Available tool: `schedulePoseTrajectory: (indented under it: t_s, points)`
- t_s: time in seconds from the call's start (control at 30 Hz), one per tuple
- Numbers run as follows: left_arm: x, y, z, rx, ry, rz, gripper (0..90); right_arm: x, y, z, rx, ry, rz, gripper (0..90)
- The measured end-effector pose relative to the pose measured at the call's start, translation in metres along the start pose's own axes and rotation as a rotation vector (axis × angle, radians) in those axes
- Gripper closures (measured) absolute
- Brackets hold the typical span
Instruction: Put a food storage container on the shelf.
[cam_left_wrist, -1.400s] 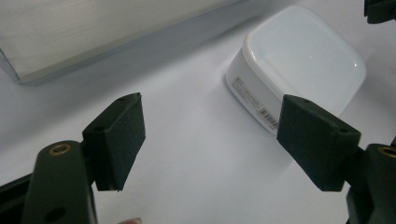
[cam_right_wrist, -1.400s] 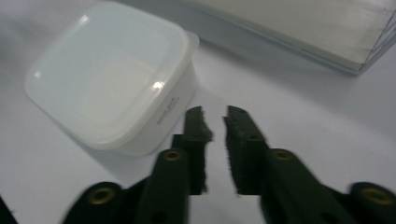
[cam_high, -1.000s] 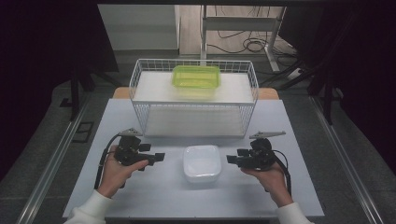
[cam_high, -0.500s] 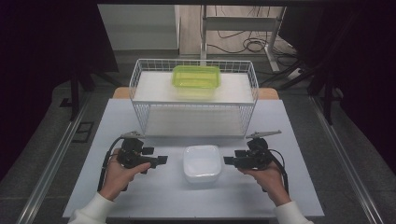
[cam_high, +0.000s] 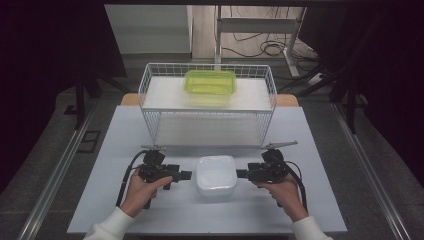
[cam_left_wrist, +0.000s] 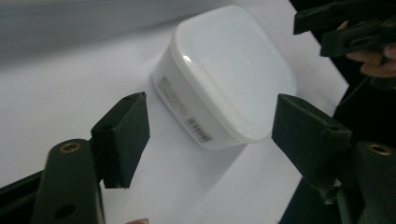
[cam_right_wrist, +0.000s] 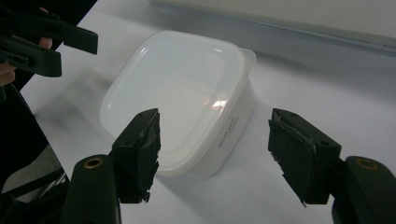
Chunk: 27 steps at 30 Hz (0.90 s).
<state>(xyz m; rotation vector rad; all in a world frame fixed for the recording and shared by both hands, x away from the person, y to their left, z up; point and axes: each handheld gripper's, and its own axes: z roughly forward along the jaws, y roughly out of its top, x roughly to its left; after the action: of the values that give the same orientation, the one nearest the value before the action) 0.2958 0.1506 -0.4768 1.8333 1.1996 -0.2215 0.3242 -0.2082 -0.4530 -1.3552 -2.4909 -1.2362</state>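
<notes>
A white lidded plastic container (cam_high: 216, 175) (cam_left_wrist: 233, 79) (cam_right_wrist: 177, 88) sits on the pale table near its front edge. My left gripper (cam_high: 185, 175) (cam_left_wrist: 212, 119) is held level just to its left, jaws open and pointing at its side. My right gripper (cam_high: 242, 173) (cam_right_wrist: 217, 135) faces it from the right, also open, and nothing is between its jaws. Neither gripper touches the container. In the left gripper view the right gripper (cam_left_wrist: 345, 28) appears beyond the container. In the right gripper view the left gripper (cam_right_wrist: 46, 39) appears at the top left.
A white wire rack (cam_high: 165, 127) stands at the back of the table (cam_high: 125, 135) with a translucent green lidded container (cam_high: 210, 82) on its upper shelf. Bare table lies between the rack and the white container. The table's front edge is close behind the hands.
Both grippers have moved inward toward the white container, so the gaps on either side have narrowed. The container has not moved.
</notes>
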Motion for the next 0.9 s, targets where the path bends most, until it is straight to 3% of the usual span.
schedulePoseTrajectory:
  t_s: [0.1, 0.27, 0.4, 0.63, 0.77, 0.9]
  points:
    - [0.001, 0.000, 0.005, -0.011, -0.027, -0.041, 30.5, -0.002, -0.001, 0.002, -0.004, 0.002, 0.009, 34.0]
    - [0.003, -0.001, 0.016, 0.008, -0.044, -0.069, 32.7, -0.002, -0.002, 0.006, 0.007, 0.020, 0.019, 35.0]
    - [0.008, -0.001, 0.024, 0.006, -0.081, -0.126, 37.0, -0.002, -0.003, 0.010, 0.015, 0.035, 0.026, 36.7]
    - [0.013, -0.002, 0.031, 0.015, -0.107, -0.156, 46.6, -0.007, -0.006, 0.016, 0.024, 0.062, 0.065, 41.0]
    - [0.018, -0.004, 0.034, 0.008, -0.146, -0.214, 51.4, -0.010, -0.007, 0.017, 0.019, 0.076, 0.092, 43.7]
    - [0.025, -0.005, 0.035, 0.012, -0.176, -0.243, 54.8, -0.013, -0.007, 0.019, 0.018, 0.093, 0.105, 46.1]
